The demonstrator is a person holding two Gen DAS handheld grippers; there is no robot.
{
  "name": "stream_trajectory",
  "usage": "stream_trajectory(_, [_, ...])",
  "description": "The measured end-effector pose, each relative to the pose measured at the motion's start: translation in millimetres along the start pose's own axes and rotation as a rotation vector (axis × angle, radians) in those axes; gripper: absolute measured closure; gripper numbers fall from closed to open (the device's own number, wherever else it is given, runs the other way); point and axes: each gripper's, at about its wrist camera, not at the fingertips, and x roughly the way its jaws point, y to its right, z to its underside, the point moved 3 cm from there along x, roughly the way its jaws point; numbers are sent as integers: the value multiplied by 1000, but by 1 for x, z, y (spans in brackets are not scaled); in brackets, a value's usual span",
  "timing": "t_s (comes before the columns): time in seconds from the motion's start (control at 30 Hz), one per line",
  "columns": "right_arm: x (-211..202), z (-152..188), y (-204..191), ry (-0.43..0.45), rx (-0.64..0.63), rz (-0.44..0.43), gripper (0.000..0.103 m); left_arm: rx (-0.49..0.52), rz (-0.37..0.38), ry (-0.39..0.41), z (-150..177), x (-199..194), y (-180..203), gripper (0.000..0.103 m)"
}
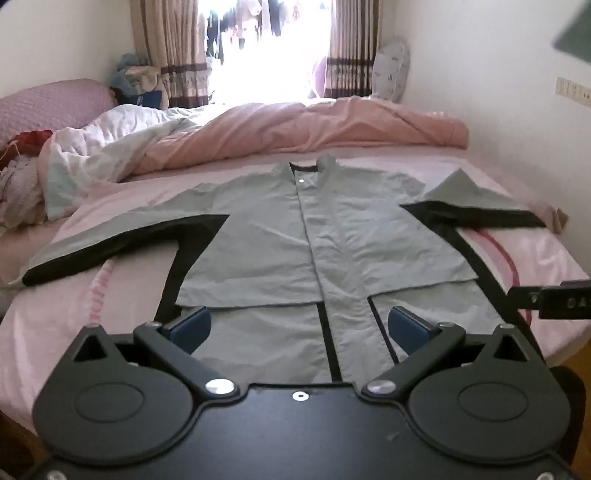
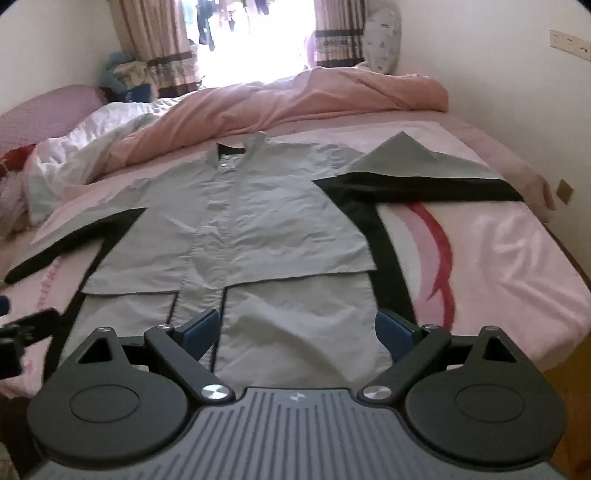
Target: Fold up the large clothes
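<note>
Pink duvet (image 1: 295,125) bunched before curtains (image 1: 173,48); purple pillow (image 1: 51,103) left.

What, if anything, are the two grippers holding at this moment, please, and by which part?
Nothing is held. The left gripper and right gripper both stand wide open above the hem of the pale grey-green, black-trimmed jacket, which lies flat on the pink bed sheet.

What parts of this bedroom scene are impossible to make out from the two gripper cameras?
- Jacket hem: both views, hidden behind the left gripper and the right gripper.
- Outside the window: both views, washed out by glare.
- Green shape: left view, blurred and cut off by the corner.
- Pile beside the pillow: both views, too small and jumbled to identify.
</note>
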Motion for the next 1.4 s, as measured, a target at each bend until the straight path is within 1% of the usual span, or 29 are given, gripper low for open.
stream_trajectory(0.1, [-1, 0, 0, -5, 15, -33, 0, -7, 14, -1, -1, 1, 1, 0])
stream_trajectory(0.17, [0, 0, 0, -11, 12, -29, 0, 2, 2, 0, 2, 0, -6, 0])
stream_trajectory(0.23, [1, 0, -1, -17, 10, -26, 0, 9, -18, 3, 0, 1, -3, 0])
stream_trajectory(0.37, [2, 2, -1, -31, 33, -57, 0, -25, -13, 0, 0, -4, -8, 0])
stream_trajectory(0.4, [2, 3, -2, -33, 31, -59, 0, -31, -17, -8, 2, 5, -6, 0])
stream_trajectory(0.5, [3, 5, -5, -35, 6, -41, 0, -35, -19, -17, 3, 7, -5, 0])
stream_trajectory(0.53, [3, 6, -5, -36, 2, -35, 0, -45, -9, -17, 2, 7, -4, 0])
stream_trajectory(0.63, [4, 8, -6, -44, 2, -36, 0, -51, 7, 19, 1, 7, -2, 0])
stream_trajectory(0.7, [4, 9, -6, -48, 2, -37, 0, -34, -3, 28, 1, 7, -1, 0])
stream_trajectory(0.73, [4, 10, -6, -50, -1, -35, 0, -36, -1, 69, 0, 6, -3, 0])
stream_trajectory(0.8, [5, 10, -6, -53, -7, -31, 0, -31, -15, 83, 0, 6, -5, 0])
stream_trajectory(0.87, [5, 10, -7, -52, -14, -30, 0, -13, -40, 55, 1, 7, -4, 0])
stream_trajectory(1.07, [3, 12, -12, -51, -34, -28, 0, 2, -55, 40, 2, 6, -3, 0])
stream_trajectory(1.2, [1, 12, -15, -51, -43, -31, 0, -2, -41, 28, 4, 4, -1, 0])
stream_trajectory(1.4, [1, 13, -16, -55, -42, -29, 0, -2, -30, 36, 4, 5, -2, 0])
